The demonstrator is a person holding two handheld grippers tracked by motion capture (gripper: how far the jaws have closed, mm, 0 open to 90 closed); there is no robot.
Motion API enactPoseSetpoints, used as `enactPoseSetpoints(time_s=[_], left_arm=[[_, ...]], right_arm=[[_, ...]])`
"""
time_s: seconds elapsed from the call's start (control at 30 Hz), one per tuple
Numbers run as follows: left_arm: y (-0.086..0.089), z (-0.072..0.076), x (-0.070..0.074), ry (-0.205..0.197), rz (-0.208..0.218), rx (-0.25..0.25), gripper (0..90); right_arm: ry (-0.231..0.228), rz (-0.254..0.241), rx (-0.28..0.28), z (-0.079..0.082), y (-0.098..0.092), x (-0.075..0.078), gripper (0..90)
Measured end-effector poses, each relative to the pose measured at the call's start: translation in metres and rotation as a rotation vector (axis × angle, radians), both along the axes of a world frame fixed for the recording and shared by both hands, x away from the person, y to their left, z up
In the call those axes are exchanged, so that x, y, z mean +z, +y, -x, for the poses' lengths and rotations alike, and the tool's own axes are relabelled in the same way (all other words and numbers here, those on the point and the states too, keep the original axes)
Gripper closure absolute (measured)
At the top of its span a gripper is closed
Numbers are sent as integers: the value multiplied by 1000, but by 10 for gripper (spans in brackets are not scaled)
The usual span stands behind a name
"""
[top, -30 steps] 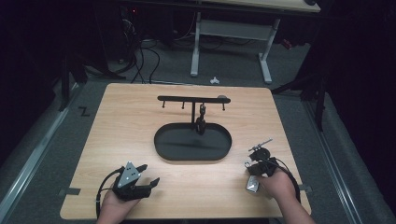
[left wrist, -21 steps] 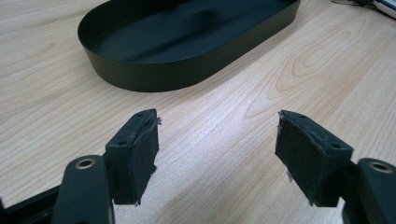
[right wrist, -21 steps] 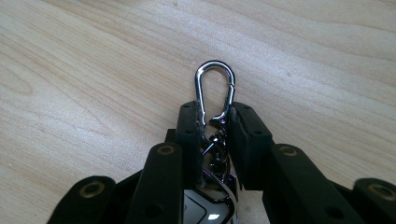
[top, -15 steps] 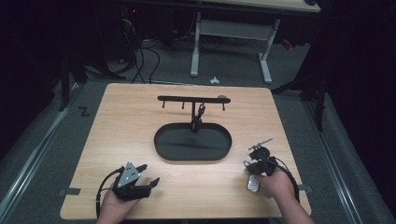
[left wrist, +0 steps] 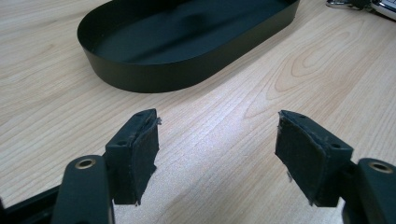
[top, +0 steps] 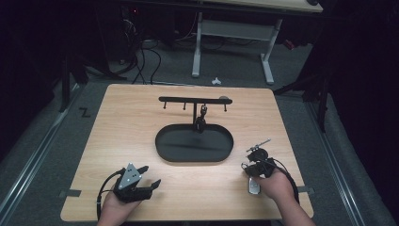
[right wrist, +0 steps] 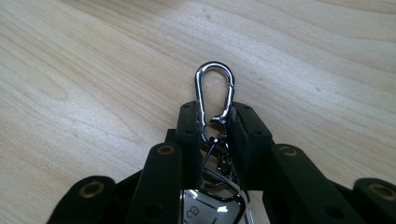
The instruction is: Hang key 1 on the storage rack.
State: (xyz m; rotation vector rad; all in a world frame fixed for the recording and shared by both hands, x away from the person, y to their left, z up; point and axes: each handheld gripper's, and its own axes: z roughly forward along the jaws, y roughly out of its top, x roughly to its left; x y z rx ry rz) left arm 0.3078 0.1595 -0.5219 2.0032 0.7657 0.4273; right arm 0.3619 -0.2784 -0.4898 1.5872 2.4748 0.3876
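Near right, the right gripper (right wrist: 215,126) is clamped on a carabiner (right wrist: 214,95) with its car key (right wrist: 212,210); left gripper (left wrist: 217,149) gapes empty. The smooth clip might twist loose, seemingly held low.

The left hand (top: 115,205) rests low at about seven o'clock, its black two-jaw left gripper (top: 149,181) pointing toward two o'clock, jaws spread wide with nothing between the pads (left wrist: 140,154). The right hand (top: 275,186) sits at about five o'clock, its black right gripper (right wrist: 215,122) clamped, aimed toward eleven o'clock.
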Motion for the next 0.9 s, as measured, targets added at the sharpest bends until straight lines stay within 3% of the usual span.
enactPoseSetpoints(time_s=[0.27,0.47,0.7,0.9], left_arm=[[0,0,0,-1,2,1,306],[0,0,0,-2,2,-1,305],[0,0,0,-2,2,-4,306],[0,0,1,-3,3,-5,305]], right_arm=[[8,1,16,-3,6,-1,741],[24,18,29,-8,11,-2,671],[110,66,34,-20,18,1,648],[142,83,54,-24,23,1,698]])
